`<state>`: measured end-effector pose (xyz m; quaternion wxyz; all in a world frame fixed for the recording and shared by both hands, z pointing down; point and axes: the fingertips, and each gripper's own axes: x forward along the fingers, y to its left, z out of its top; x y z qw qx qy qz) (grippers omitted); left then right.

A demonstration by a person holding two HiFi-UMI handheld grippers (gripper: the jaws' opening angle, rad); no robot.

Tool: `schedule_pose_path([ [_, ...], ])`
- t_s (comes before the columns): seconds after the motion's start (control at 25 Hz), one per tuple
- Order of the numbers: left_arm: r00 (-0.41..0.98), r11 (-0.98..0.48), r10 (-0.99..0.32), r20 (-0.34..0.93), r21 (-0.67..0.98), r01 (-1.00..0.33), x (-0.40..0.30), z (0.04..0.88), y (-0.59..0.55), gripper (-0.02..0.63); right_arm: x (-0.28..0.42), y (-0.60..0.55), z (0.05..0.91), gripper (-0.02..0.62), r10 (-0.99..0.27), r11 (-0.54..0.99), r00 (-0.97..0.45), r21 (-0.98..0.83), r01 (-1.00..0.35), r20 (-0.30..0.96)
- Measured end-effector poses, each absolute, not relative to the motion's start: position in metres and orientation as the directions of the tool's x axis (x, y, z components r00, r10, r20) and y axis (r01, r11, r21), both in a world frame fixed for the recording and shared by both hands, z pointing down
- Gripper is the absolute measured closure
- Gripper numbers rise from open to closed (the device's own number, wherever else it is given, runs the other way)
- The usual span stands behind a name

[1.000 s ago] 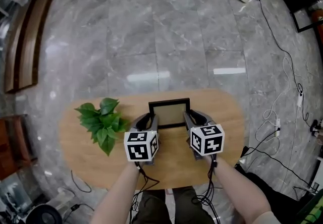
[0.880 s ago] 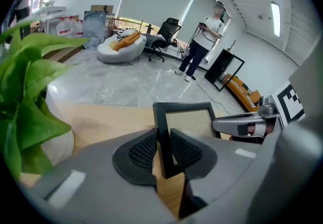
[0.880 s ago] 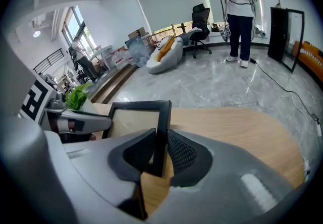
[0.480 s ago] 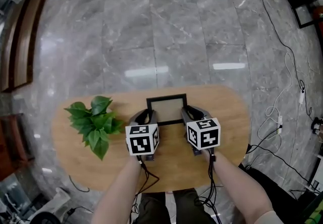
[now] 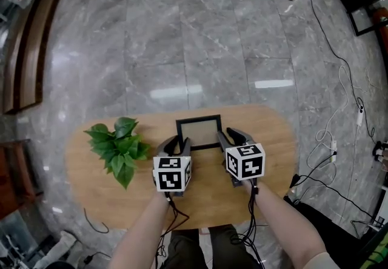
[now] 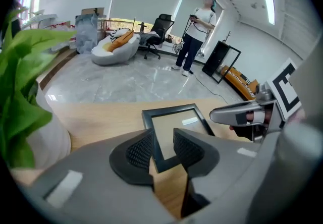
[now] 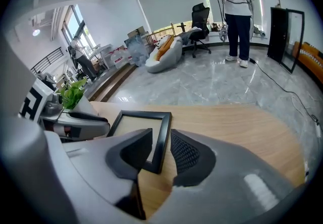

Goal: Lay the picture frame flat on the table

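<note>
Three cameras, one picture frame [image 5: 198,132]
One looks steeply down from above it; two sit close at its near corners (all share it).

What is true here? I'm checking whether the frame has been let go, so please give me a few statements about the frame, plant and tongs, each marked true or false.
1. The picture frame lies flat on the wooden table. True.
2. The left tongs are clamped shut on the frame. False: their jaws stand apart, having just been opening, with the frame's left edge between them, unpinched.
3. The potted plant stands on the right tongs' side of the frame. False: it is on the left tongs' side.
4. The right tongs are open around the frame's right edge. True; they too have just been opening.
</note>
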<state>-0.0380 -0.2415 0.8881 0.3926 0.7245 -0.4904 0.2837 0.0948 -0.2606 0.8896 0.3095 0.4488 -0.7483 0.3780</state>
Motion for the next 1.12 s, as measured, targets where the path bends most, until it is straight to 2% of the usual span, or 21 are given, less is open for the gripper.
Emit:
schedule_pose_path([
  [0.4, 0.359, -0.269, -0.586, 0.726, 0.244, -0.932, -0.054, 0.775, -0.265, 0.526, 0.092, -0.279, 0.76, 0.531, -0.532, 0.405, -0.422, -0.217, -0.888, 0.734],
  [0.56, 0.361, -0.281, -0.633, 0.685, 0.231, -0.932, -0.06, 0.722, -0.278, 0.531, 0.081, -0.289, 0.7, 0.534, -0.586, 0.469, -0.44, -0.159, -0.869, 0.681],
  [0.84, 0.336, -0.264, -0.741, 0.581, 0.209, -0.942, -0.081, 0.61, -0.274, 0.582, 0.069, -0.288, 0.585, 0.552, -0.669, 0.475, -0.464, -0.146, -0.868, 0.58],
  [1.12, 0.345, -0.334, -0.821, 0.455, 0.107, -0.937, -0.092, 0.497, -0.256, 0.586, 0.07, -0.27, 0.47, 0.571, -0.728, 0.511, -0.488, -0.093, -0.854, 0.481],
])
